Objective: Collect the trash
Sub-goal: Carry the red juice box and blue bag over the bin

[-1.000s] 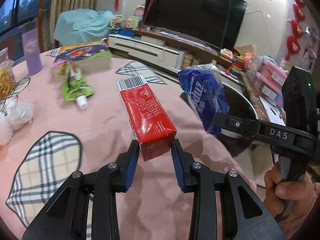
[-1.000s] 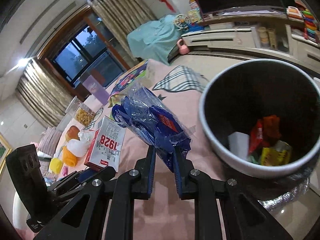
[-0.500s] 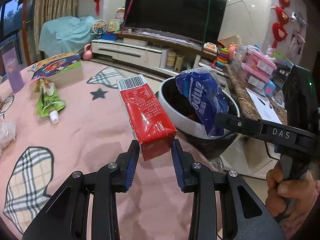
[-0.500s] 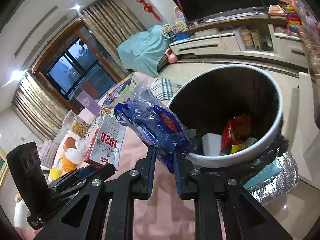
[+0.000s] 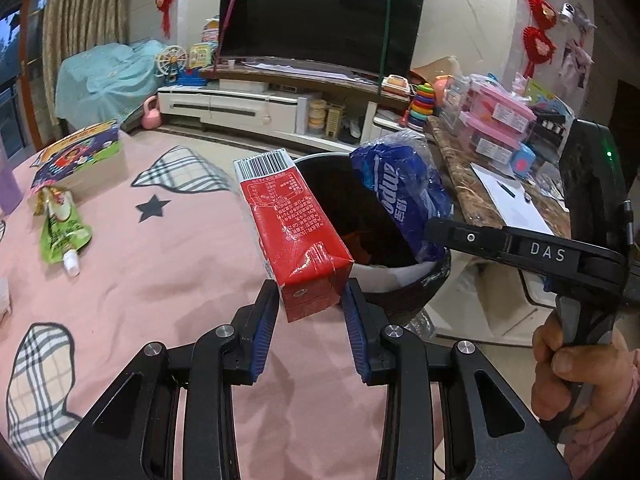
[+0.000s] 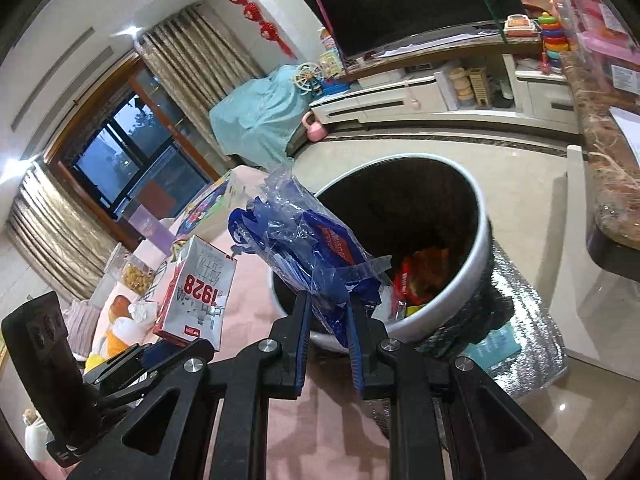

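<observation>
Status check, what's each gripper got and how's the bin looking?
Left gripper shut on red carton. Right gripper shut on blue wrapper. Both at trash bin rim, bin mouth open, nothing blocking.

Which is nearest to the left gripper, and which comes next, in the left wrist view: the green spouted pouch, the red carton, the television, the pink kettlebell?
1. Red carton: clamped in the left gripper.
2. Green spouted pouch: on the pink tablecloth, far left.
3. Pink kettlebell: on the floor beyond the table.
4. Television: against the back wall.
</observation>
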Tool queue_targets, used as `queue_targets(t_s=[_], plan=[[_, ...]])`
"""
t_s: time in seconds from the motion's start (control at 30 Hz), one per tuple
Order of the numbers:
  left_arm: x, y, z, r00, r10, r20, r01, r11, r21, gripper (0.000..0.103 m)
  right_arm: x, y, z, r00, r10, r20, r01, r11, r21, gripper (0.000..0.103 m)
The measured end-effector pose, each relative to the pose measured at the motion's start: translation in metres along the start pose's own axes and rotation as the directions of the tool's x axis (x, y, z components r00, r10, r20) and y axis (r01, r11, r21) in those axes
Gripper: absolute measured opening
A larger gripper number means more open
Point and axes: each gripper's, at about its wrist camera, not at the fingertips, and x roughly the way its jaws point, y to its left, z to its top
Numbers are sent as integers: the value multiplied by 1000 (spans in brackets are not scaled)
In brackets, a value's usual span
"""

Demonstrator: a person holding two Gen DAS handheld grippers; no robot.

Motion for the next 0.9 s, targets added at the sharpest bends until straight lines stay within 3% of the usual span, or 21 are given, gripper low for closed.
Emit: queue_targets(t_s=[0.9], plan=[[43, -28, 33, 998, -32, -60, 35, 998, 56, 32, 14, -32, 33, 994, -88, -58, 89, 996, 15, 17]])
